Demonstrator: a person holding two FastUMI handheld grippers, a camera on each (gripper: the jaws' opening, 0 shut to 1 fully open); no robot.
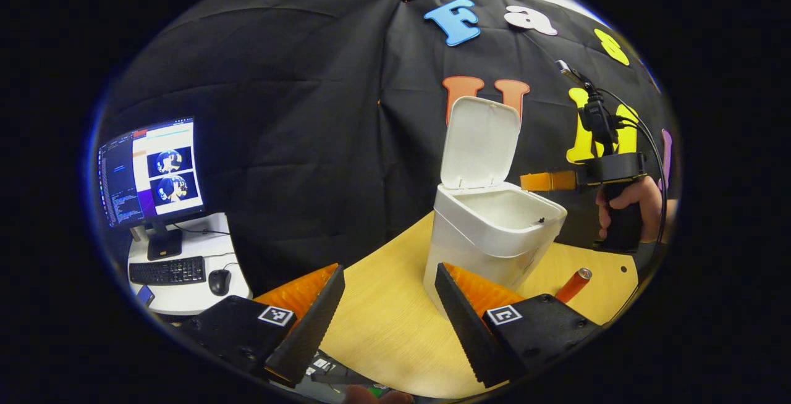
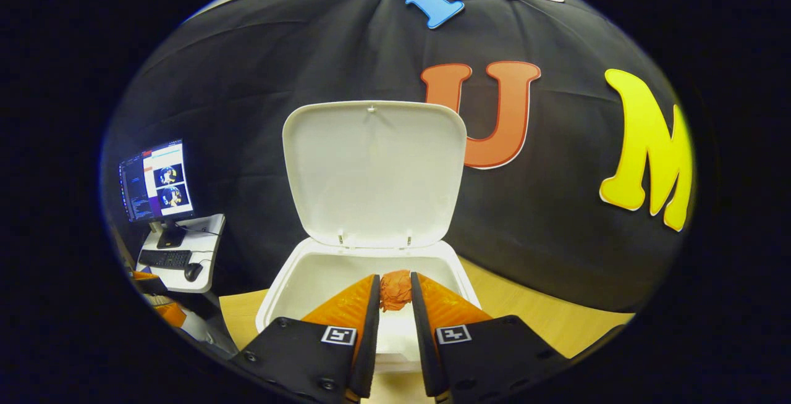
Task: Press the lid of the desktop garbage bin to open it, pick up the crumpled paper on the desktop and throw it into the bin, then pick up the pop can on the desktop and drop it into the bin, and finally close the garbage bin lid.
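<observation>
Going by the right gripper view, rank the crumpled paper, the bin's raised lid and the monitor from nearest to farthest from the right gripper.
1. Crumpled paper: held between the right gripper's fingers, over the open bin.
2. Lid: standing upright just behind the paper, straight ahead.
3. Monitor: far off to the left, on a white side desk.

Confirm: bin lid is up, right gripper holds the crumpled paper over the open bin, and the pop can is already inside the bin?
Not quite. The pop can is not in the bin: the left gripper view shows it lying on the table beside the bin. The rest holds: the lid is up, and the right gripper holds the crumpled paper over the open bin.
</observation>
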